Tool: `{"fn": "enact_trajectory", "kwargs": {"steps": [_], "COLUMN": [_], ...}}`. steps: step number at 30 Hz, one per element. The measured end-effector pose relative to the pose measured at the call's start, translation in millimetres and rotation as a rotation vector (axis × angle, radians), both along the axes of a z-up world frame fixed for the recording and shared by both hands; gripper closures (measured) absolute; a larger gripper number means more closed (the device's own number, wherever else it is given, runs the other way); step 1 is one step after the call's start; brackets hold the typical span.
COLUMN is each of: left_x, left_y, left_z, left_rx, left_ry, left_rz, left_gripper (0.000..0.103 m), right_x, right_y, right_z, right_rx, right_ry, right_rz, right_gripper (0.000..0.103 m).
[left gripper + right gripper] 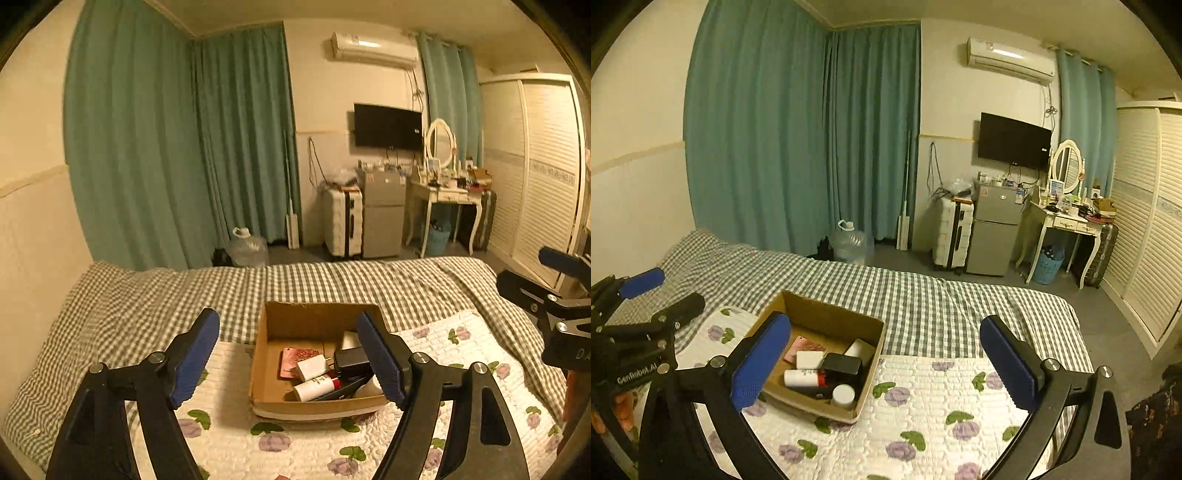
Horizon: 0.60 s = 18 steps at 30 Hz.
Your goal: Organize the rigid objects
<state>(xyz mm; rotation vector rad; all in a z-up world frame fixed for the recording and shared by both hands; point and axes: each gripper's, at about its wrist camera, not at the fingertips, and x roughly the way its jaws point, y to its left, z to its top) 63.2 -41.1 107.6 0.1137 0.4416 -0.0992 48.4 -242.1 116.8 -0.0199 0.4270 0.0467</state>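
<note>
Two grippers spread, nothing between either pair of pads; box packed.

You hold both tools above the near edge of the bed [923,295], raised off the floral quilt [923,406] that carries the cardboard box [273,400]. Gathered inside the box: black charger [351,360], white tube [316,387], white plug adapter [312,367], pink card [295,360]. Left gripper [288,360] and right gripper [882,363] are empty, so the sorting looks done, probably.
</note>
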Motion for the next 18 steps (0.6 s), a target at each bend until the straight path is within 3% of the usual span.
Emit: {"fn": "enact_trajectory", "kwargs": {"steps": [6, 9, 11, 14, 18], "left_x": [-23.2, -23.6, -22.8, -17.7, -10.6], "left_y": [9.7, 15.2, 19.1, 16.0, 10.2], "left_z": [-22.4, -40.7, -55.1, -79.9, -110.7], "left_rx": [0.026, -0.004, -0.047, -0.045, -0.057], "left_ry": [-0.052, -0.055, -0.057, -0.045, -0.005], "left_rz": [0.045, 0.071, 0.077, 0.071, 0.074], "left_gripper": [0.022, 0.022, 0.022, 0.022, 0.022], "right_x": [-29.0, -25.3, -20.5, -15.2, -3.3], "right_y": [-11.1, -12.9, -10.9, -5.3, -3.0], "right_z": [-14.9, -33.1, -47.8, -73.0, -112.2], "right_rx": [0.086, 0.110, 0.094, 0.051, 0.080], "right_ry": [-0.042, -0.029, -0.030, -0.042, -0.002], "right_rz": [-0.053, -0.039, -0.027, -0.022, -0.021], "right_gripper": [0.000, 0.000, 0.000, 0.000, 0.000]}}
